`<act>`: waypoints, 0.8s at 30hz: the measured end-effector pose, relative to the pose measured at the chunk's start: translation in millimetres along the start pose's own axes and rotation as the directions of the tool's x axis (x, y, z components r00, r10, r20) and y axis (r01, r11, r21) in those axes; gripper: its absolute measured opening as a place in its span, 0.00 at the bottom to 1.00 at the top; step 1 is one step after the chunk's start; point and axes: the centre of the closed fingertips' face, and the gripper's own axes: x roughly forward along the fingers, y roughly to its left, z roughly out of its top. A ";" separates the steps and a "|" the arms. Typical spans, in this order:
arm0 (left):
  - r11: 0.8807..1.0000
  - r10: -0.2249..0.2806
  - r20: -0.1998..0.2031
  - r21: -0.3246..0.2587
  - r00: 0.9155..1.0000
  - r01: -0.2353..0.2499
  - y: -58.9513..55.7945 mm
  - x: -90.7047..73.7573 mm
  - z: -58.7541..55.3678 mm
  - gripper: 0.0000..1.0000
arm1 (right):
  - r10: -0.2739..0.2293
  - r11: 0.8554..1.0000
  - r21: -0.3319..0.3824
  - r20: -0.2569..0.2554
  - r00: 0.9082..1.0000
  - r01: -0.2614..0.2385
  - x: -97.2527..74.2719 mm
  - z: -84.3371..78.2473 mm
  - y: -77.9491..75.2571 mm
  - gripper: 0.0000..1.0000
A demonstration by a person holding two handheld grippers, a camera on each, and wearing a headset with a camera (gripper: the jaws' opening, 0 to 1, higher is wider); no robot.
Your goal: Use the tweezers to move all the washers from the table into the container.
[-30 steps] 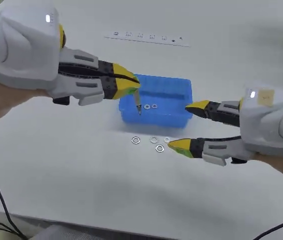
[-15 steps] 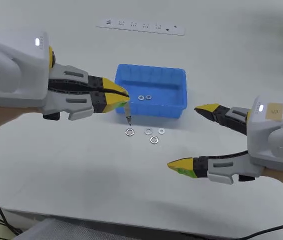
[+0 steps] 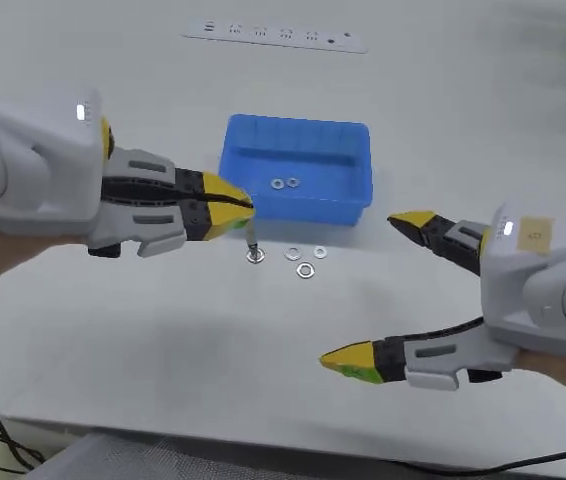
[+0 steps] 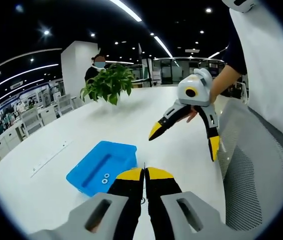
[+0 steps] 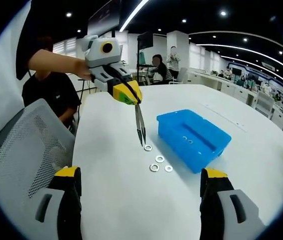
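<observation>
1. Tweezers [image 3: 252,240] are clenched between the jaws of your left gripper [image 3: 238,210]. Their tips point down at the leftmost washer [image 3: 254,257] on the table [image 3: 163,350], just in front of the blue container [image 3: 303,208]. I cannot tell whether the tips touch it.
2. Your right gripper [image 3: 371,290] is spread wide, carries nothing, and hovers well apart from the work.
3. Three loose washers [image 3: 306,270] lie just beside the target, and a pair of washers [image 3: 279,184] already rests inside the container.
4. The washer looks thin and flat, so if you press too hard the tips may skate off it or flick it into its neighbours.
5. If your pinch is weak, you could drop it at the container wall as you lift.
</observation>
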 end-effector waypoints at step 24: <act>1.000 -0.013 0.000 -0.005 1.000 0.013 2.3 11.1 -7.9 0.05 | 0.043 0.999 0.035 -0.014 0.999 -0.042 3.5 -5.8 12.4 1.00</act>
